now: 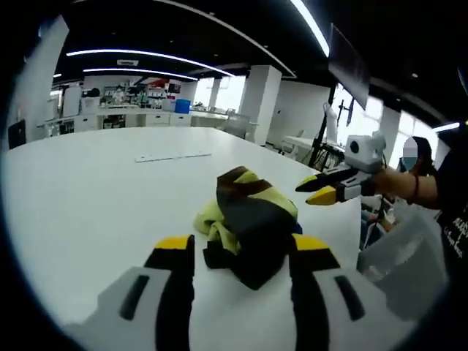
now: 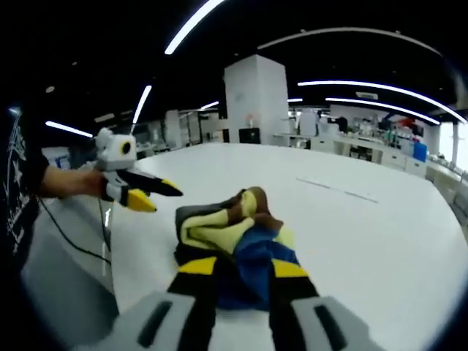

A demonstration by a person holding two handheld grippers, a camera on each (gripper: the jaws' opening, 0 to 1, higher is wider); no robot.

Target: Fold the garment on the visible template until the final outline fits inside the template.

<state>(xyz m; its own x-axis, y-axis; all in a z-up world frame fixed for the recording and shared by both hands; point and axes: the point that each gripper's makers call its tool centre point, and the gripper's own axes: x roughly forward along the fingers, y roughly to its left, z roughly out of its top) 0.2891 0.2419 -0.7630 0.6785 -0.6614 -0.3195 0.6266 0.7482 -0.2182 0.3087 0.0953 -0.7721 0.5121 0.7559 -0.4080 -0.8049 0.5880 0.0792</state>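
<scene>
Garment (image 1: 245, 219) lies bunched in a heap on the white worktop (image 1: 88, 190), yellow, dark and blue cloth crumpled together, nothing spread flat yet. Left gripper (image 1: 241, 256): jaws spread, flanking the heap's near edge, likely set to take a fold. Right gripper (image 2: 241, 272): jaws spread over the heap's blue part, gripping nothing. A faint line (image 1: 173, 156) on the worktop beyond the garment may be the template edge; cannot tell.

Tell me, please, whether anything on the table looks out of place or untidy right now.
Yes: the garment lies in a crumpled heap on the white table, bunched and not spread flat. Both grippers, left and right, are open.
</scene>
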